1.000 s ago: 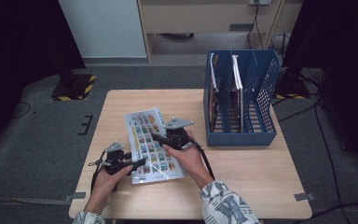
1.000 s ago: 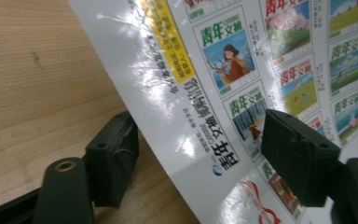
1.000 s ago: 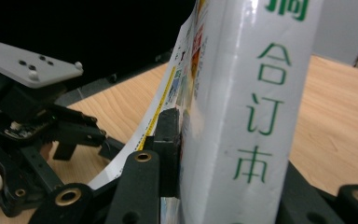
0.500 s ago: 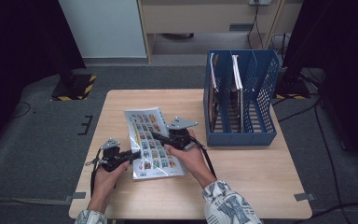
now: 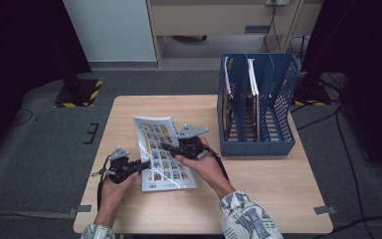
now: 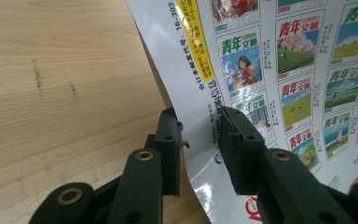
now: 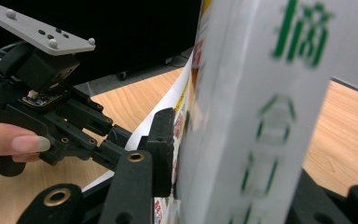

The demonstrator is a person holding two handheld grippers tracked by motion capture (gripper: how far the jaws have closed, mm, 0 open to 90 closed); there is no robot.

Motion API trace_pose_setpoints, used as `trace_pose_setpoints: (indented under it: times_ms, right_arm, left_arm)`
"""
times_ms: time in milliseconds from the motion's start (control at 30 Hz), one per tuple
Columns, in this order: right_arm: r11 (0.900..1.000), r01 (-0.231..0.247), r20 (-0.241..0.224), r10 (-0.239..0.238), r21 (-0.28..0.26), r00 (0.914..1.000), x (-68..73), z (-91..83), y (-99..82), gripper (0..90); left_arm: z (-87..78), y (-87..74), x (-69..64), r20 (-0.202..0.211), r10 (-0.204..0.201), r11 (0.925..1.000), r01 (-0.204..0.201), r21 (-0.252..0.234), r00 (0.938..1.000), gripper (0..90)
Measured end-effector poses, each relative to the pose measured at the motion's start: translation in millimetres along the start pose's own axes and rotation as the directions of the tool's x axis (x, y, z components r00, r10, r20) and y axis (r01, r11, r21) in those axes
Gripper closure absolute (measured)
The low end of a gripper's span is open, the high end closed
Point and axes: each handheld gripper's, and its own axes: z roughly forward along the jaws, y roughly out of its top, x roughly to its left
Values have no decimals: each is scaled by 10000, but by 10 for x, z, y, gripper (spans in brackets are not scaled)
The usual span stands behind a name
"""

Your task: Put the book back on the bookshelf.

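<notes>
We're on the magazine (image 5: pixel 163 153) now — it lies on the wooden tabletop (image 5: pixel 258 189), left of centre in the high view, with its back cover of little picture tiles facing up. Our left claw (image 5: pixel 140 164) sits at its lower left edge; in the left gripper view the jaws have just been closing, and the glossy cover curls up between them, though a sliver of gap shows on both sides, so we'd not call it clamped yet. We read that curl as the point: lift the edge off the wood so a jaw can get underneath.

Our right claw (image 5: pixel 166 146) comes in from the right over the middle of the cover. In the right gripper view the magazine's edge stands between its jaws, the left pad (image 7: pixel 162 150) close against the paper; the jaws have just been easing apart, and whether they pinch we cannot tell.

At the upper right stands the blue file rack (image 5: pixel 278 107), books already upright in it — likely where this one goes.
</notes>
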Motion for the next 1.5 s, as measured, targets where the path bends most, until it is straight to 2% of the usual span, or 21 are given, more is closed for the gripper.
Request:
trace_pose_setpoints:
  times_ms: [133,433,533,700,833,933,1000,1067,1200,1400,1500]
  right_arm:
    - [9999,-82,-38,83,62,10000,-27,0,39,668]
    - [9990,-378,-21,377,-244,9993,-85,-49,110,669]
    - [9972,-573,-299,559,-474,9980,-121,-83,141,665]
    - [9963,-693,-527,666,-516,9964,-145,-109,197,609]
    - [9960,-766,-494,744,-458,9960,-162,-113,231,578]
    - [9951,-852,-405,832,-506,9957,-182,-122,257,560]
    - [9937,-936,-593,900,-614,9942,-208,-140,270,534]
    - [9938,-957,-550,926,-569,9942,-222,-149,285,541]
    - [9913,-1192,-403,1170,-552,9923,-260,-179,328,618]
    - [9883,-1464,-276,1453,-436,9890,-292,-192,351,704]
    - [9872,-1539,-240,1530,-420,9879,-304,-194,351,717]
  left_arm:
    - [-9,12,-18,12,88,9999,-88,-102,10000,694]
    - [-32,50,-71,-36,396,9987,-397,-324,9992,703]
    - [-41,56,-77,19,458,9981,-456,-402,9990,711]
    - [-45,64,-93,-23,564,9974,-564,-449,9984,714]
    - [-49,68,-101,-33,620,9969,-621,-481,9981,715]
    - [-35,75,-105,237,735,9950,-717,-698,9970,716]
    - [-40,79,-109,153,789,9944,-776,-715,9968,718]
    - [-46,80,-116,72,770,9946,-763,-700,9970,719]
    - [-60,81,-131,0,717,9952,-715,-671,9974,723]
    - [-64,81,-129,52,733,9949,-727,-695,9973,724]
    - [-65,83,-131,38,761,9948,-756,-679,9971,724]
